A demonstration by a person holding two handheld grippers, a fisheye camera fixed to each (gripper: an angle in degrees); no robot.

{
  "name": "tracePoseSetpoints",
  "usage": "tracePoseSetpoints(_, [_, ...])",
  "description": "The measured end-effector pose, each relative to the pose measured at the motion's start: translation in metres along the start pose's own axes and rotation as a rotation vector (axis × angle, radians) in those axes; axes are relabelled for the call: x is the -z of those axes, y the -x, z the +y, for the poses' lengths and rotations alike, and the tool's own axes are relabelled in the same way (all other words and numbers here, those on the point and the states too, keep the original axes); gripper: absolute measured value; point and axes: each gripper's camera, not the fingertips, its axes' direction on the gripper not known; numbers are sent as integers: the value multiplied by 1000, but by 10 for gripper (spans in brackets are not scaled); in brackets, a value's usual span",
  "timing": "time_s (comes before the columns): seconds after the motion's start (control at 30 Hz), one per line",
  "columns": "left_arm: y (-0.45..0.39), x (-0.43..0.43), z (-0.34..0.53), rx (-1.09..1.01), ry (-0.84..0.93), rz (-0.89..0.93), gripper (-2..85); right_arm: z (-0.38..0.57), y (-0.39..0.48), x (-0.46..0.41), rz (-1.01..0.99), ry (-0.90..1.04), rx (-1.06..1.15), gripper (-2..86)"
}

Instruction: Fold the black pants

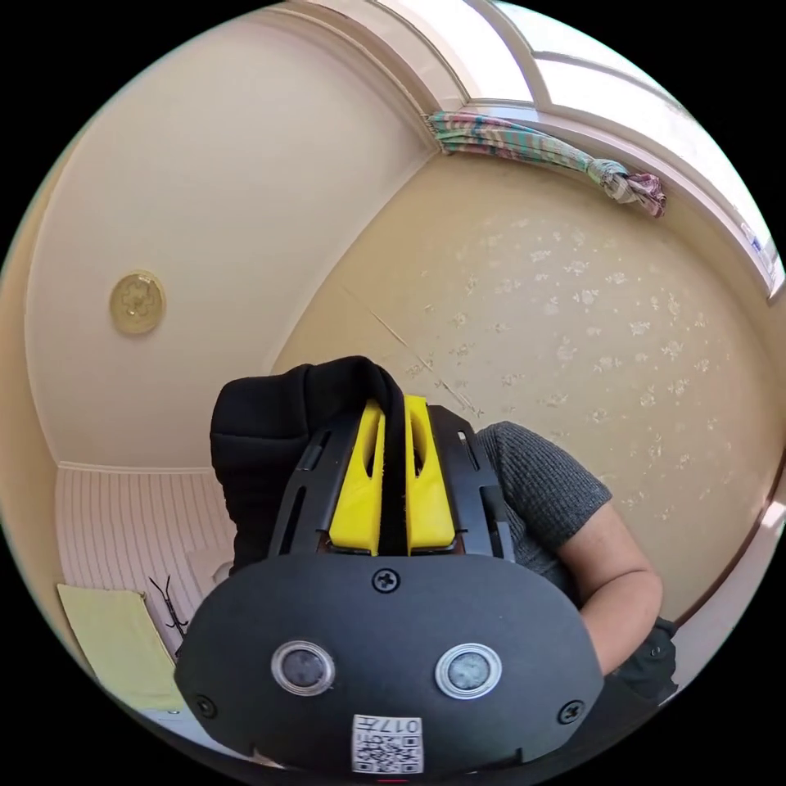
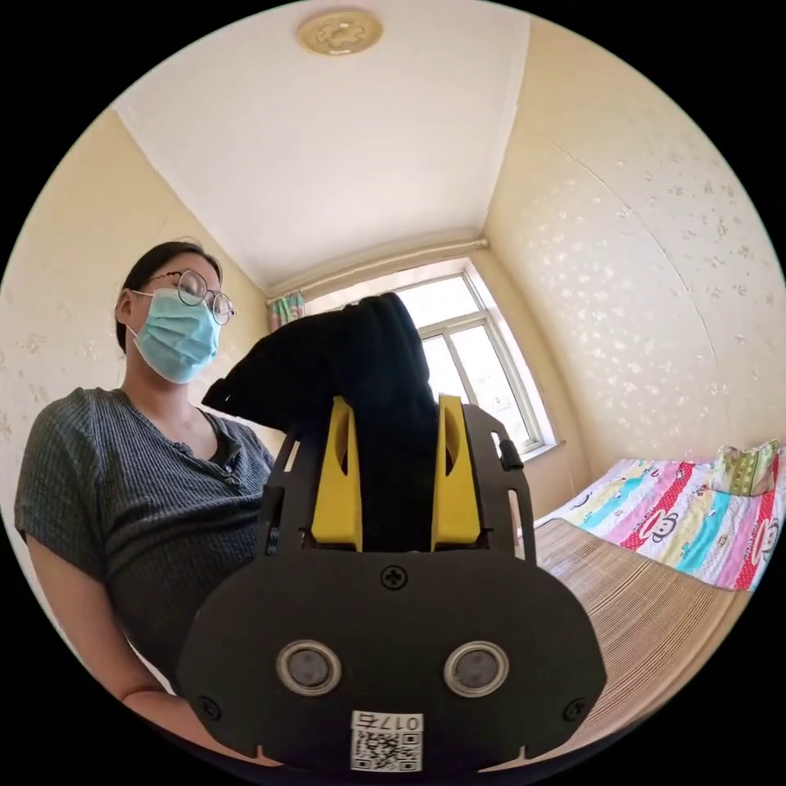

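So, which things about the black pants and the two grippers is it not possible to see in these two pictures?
- Left gripper view: the black pants go behind the left gripper body, so their length and fold state are hidden.
- Right gripper view: the pants bunch over the right gripper; its body covers the rest.
- Right gripper view: the bed is cut by the frame edge.

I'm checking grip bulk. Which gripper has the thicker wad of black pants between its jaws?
The right gripper: its jaws stand wide apart around a thick bunch of pants. The left gripper pinches just a thin fold.
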Motion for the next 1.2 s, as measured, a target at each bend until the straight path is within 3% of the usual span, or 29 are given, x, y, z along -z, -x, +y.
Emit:
tracePoseSetpoints(0.2, [12,4,40,83,-129,72,39,33,-24,-14,-459,-59,-49,131])
tracePoseSetpoints(0.27, [9,6,40,102,-107,24,40,39,-25,-2,-464,-123,-73,104])
tracePoseSetpoints(0.37, [-10,5,23,147,53,-157,41,27,-12,36,-236,-164,-124,80])
tracePoseSetpoints(0.53, [-41,-13,4,343,462,-754,42,-35,61,86,240,-154,-13,66])
tracePoseSetpoints(0.63, [-45,-45,19,342,691,-944,41,-69,117,74,510,-110,112,62])
tracePoseSetpoints(0.7, [-43,-59,36,357,764,-994,42,-85,156,49,662,-90,215,59])
tracePoseSetpoints(0.93, [-27,-85,97,458,881,-1144,78,-111,212,-18,822,-78,359,59])
tracePoseSetpoints(1.07, [-7,-88,124,598,868,-1090,120,-115,234,-68,982,-12,428,58])
tracePoseSetpoints(1.2, [7,-93,142,635,811,-1228,49,-111,256,-98,1120,7,502,59])
